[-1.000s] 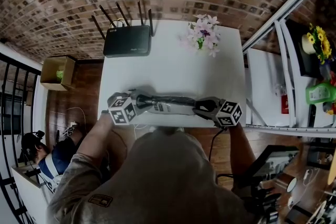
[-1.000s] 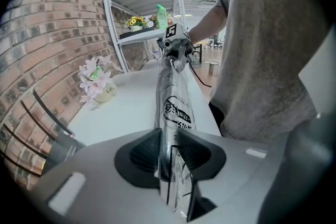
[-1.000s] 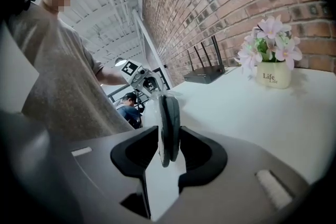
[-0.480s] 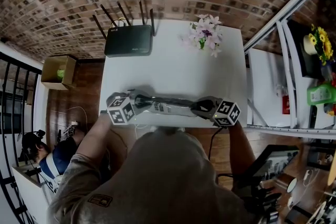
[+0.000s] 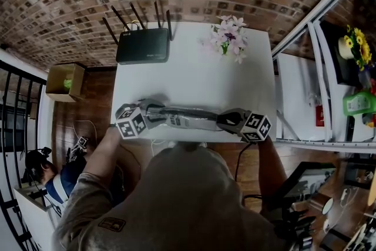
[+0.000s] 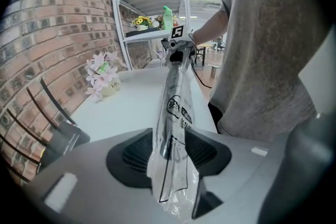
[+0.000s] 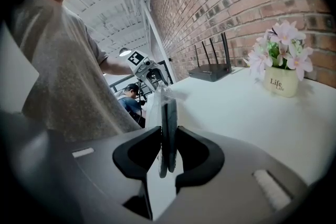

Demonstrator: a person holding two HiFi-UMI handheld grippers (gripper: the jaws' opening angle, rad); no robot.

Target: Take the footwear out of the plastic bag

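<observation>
The bag (image 5: 187,120) lies lengthwise along the near edge of the tabletop (image 5: 194,67), stretched between the two grippers, with the footwear (image 5: 183,110) still inside it as a long dark shape.

The right gripper (image 7: 167,150) is clamped on its end of the bag, pads pressing the dark, flat footwear through the film; its jaws have just tightened a little. The left gripper (image 6: 169,150) has just been opening. Its jaws now stand apart, with slack clear film hanging loosely between them and no real squeeze on it.

The step in hand looks like a regrip at the left end, so that film and footwear can be pulled apart. To do it well:

- Keep the right clamp firm. It is the only hold on the bag right now.
- Close the left jaws on film alone, at the slack edge beyond the footwear (I cannot tell whether that end is the mouth).
- If the left end is the mouth, catch only one layer there, so the opening spreads instead of being pinched shut.
- Pull along the bag's length, low over the tabletop. A sideways tug would probably just twist the thin plastic.
</observation>
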